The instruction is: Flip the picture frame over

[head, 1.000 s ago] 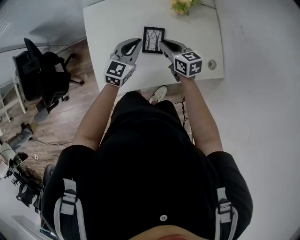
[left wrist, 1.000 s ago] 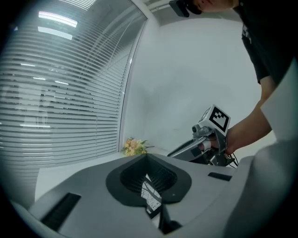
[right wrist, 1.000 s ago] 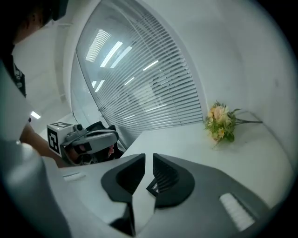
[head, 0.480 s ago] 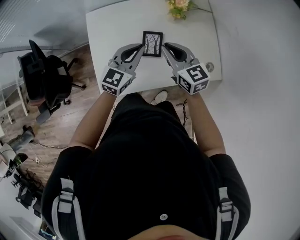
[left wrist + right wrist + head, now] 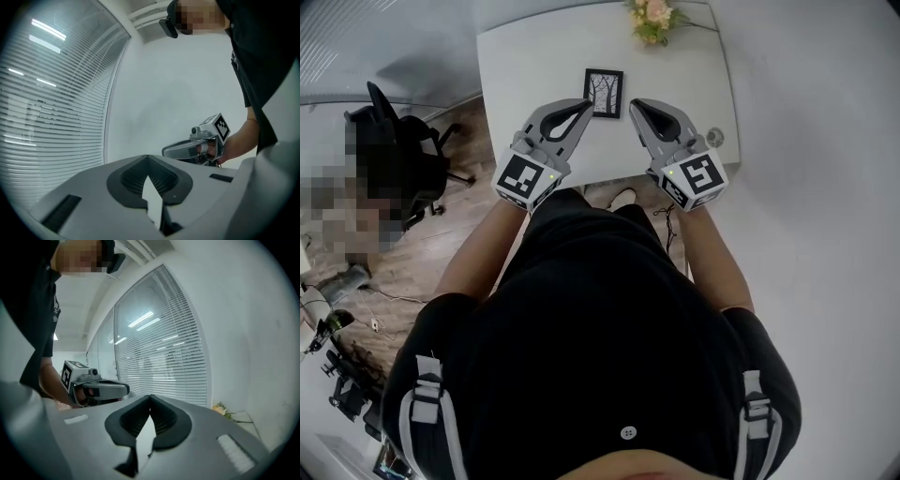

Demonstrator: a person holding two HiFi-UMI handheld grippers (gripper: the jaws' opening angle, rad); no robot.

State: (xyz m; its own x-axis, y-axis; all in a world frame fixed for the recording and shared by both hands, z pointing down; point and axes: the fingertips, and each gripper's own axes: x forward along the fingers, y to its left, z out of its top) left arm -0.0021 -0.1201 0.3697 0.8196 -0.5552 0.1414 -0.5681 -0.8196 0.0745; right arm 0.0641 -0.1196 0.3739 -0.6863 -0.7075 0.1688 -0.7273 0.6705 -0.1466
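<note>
The left tongs (image 5: 585, 102) hang just left of the picture frame (image 5: 604, 93), apart from it, clenched tip to tip and empty. The picture frame lies flat on the white bench (image 5: 525, 66), its tree print facing up. Just right of the frame, the right tongs (image 5: 635, 101) have just been closing; they are pinched together on nothing. Flowers (image 5: 653, 19) lie beyond the frame, slightly right.
</note>
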